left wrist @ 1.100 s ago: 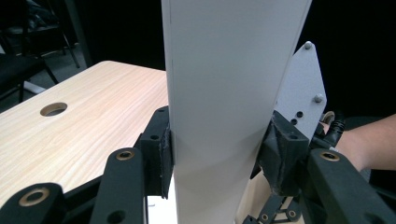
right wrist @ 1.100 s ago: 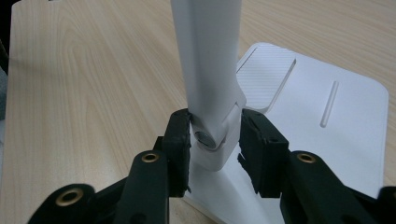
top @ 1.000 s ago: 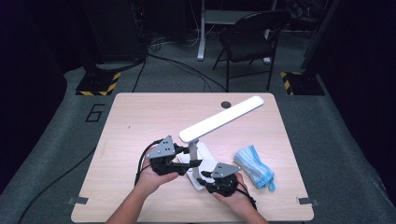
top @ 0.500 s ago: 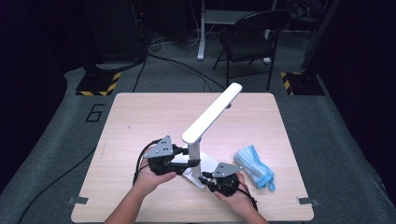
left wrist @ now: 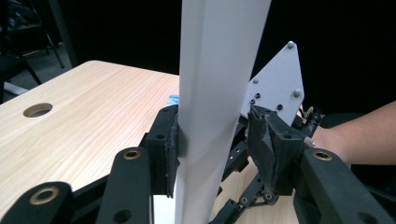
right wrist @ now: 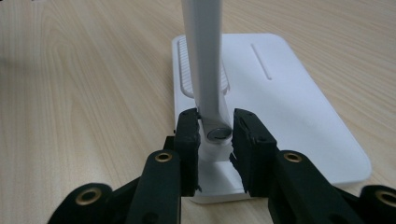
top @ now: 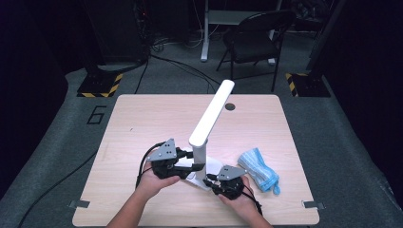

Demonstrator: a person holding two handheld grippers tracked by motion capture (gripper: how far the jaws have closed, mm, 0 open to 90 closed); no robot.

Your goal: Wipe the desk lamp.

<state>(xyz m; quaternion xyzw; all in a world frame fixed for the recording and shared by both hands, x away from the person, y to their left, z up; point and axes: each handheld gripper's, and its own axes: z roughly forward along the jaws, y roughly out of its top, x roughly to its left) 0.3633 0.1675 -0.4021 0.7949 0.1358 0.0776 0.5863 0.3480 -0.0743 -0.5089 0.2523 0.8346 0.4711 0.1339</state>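
A white desk lamp stands near the table's front edge, its flat base [top: 214, 167] on the wood and its long head [top: 212, 111] tilted up and away. My left gripper [top: 195, 161] has just been closing and is shut on the upright stem [left wrist: 215, 93], with one pad [left wrist: 172, 140] against each side. My right gripper [right wrist: 215, 135] closed on the hinge [right wrist: 217, 134] at the stem's foot and has eased a trifle; its pads still press that hinge. From above, the right gripper [top: 212, 179] sits at the base's front right corner.
A crumpled blue cloth [top: 259, 171] lies right of the lamp, close to my right hand. A round cable hole [top: 230, 106] is at the table's far edge. A chair [top: 256, 33] stands beyond the table [top: 142, 123].
The lamp head has swung up from nearly level, pointing right, to steeply raised toward the far edge. Both hands have stayed at the stem and base.
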